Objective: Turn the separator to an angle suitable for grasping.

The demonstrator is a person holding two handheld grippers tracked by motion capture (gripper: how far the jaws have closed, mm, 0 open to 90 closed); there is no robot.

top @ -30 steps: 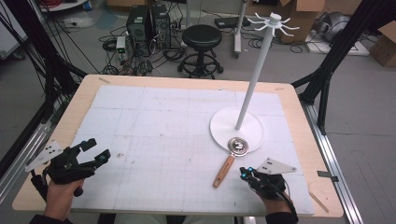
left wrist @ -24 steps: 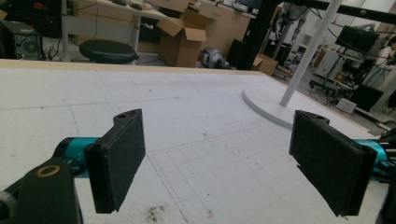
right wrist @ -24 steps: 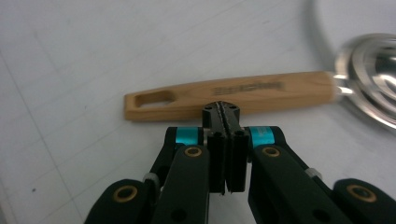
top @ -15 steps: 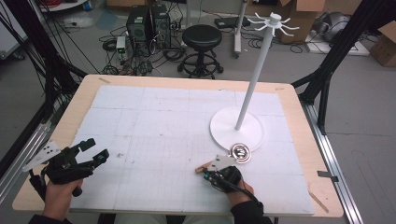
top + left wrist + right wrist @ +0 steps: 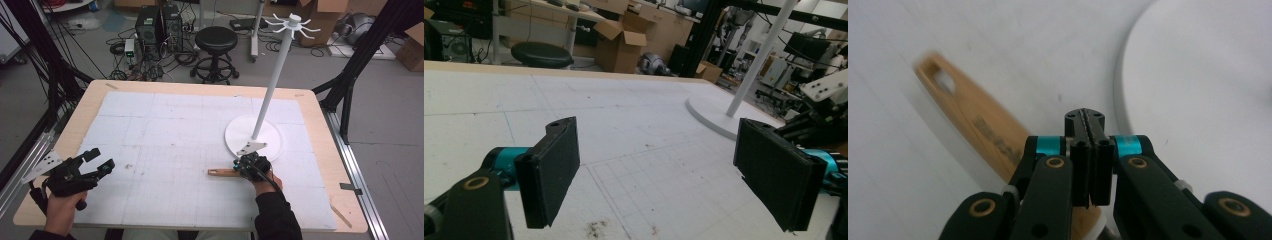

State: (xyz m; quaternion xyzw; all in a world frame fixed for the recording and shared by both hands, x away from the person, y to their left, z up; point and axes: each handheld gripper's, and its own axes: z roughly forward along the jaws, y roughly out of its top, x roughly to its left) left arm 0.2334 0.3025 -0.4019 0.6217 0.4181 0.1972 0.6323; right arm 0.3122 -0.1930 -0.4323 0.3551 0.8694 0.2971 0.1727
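Near the front edge of the table (image 5: 320,107), right gripper (image 5: 250,162) sits over the wooden-handled utensil (image 5: 222,172), which lies flat on the white mat just beside the stand (image 5: 254,137) base. Jaws pressed together, nothing visibly pinched between them in the right gripper view; handle (image 5: 973,117) passes underneath. Left gripper (image 5: 95,162) wide open, empty, parked well apart at the left. My read: utensil not hung on the hooks yet, nearly everything left. Its head is hidden under the gripper; contact unclear, and the handle is blurred.
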